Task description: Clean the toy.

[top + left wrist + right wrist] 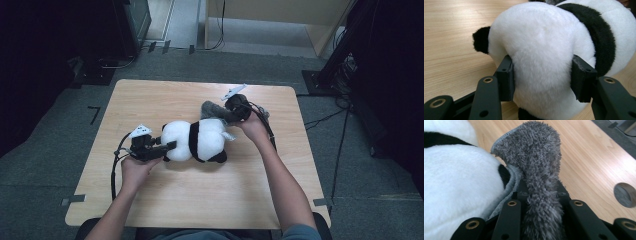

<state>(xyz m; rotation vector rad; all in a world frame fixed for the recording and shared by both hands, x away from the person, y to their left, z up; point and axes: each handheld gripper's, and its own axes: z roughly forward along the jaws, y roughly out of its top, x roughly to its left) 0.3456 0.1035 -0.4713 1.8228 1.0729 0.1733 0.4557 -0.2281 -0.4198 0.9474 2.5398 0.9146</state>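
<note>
High view first, from left to right: my left gripper (169,146) lies low on the wooden table (165,200) and points to the right, into the white end of the panda toy (197,141). The toy lies on its side near the middle of the table, and its long axis runs left to right, so it continues the line of this gripper. In the left gripper view the two pads (507,76) stand on both sides of the round white part of the panda toy (544,55) and sink a little into the fur; I judge this as a soft grasp and not a hard one.

At the right end of the toy, my right gripper (231,114) comes in from behind and from the right. It is clenched on a grey fluffy cloth (212,111), which lies against the back side of the panda. In the right gripper view the grey fluffy cloth (536,170) rises from between the closed jaws, and its upper corner stands just beside the white fur (456,182).

The coming move depends on this relation, I think: the cloth is behind the toy and at its right end, so the right hand is the nearer one and must carry it across the body toward the left. The left gripper keeps the toy steady. Nothing else stands in the way; I see a small grey round thing (624,194) on the table, well apart at the right.
</note>
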